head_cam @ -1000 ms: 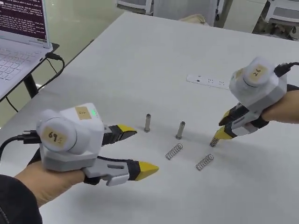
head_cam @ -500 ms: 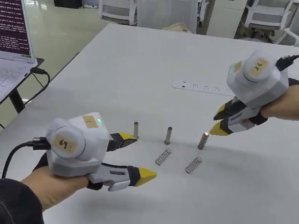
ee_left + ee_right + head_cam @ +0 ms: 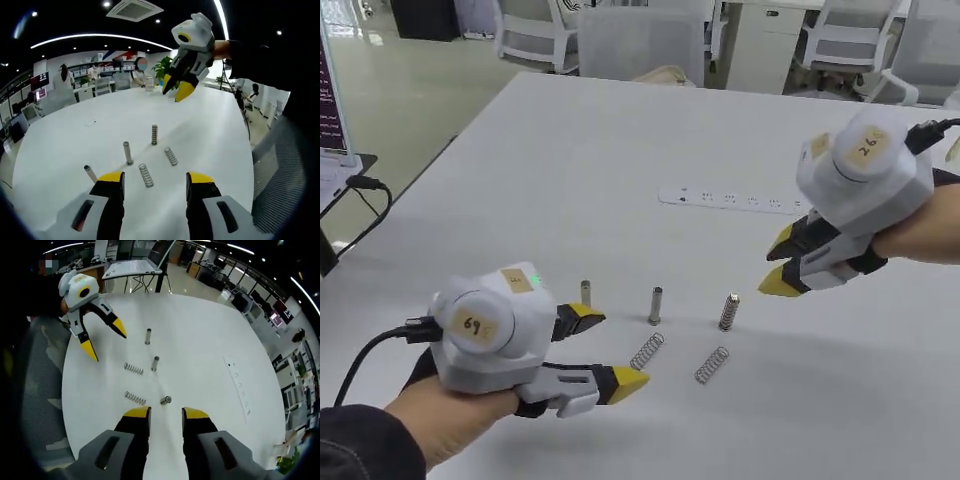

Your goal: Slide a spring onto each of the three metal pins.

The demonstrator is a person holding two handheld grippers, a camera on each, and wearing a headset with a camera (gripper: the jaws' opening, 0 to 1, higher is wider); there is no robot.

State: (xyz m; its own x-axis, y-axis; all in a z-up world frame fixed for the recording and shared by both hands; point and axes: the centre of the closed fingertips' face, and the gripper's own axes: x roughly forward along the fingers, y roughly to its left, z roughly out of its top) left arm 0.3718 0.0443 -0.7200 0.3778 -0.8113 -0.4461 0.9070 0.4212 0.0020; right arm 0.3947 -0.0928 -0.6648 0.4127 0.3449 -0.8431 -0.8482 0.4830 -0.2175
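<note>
1 pin [image 3: 729, 311] seemingly sprung, 2 springs [image 3: 647, 351] loose

The left pin [image 3: 585, 292] and middle pin [image 3: 656, 304] stand bare, right pin [image 3: 731, 298] wears a spring [image 3: 727, 317], two loose springs [image 3: 647, 351] lie nearby.

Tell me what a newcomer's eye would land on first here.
The two yellow-tipped grippers: the left gripper low and near, the right gripper raised at the right, both open. Between them on the white table stand three pins: the right pin wears a spring, the middle pin and left pin are bare. A left loose spring and a right loose spring lie in front of them.
</note>
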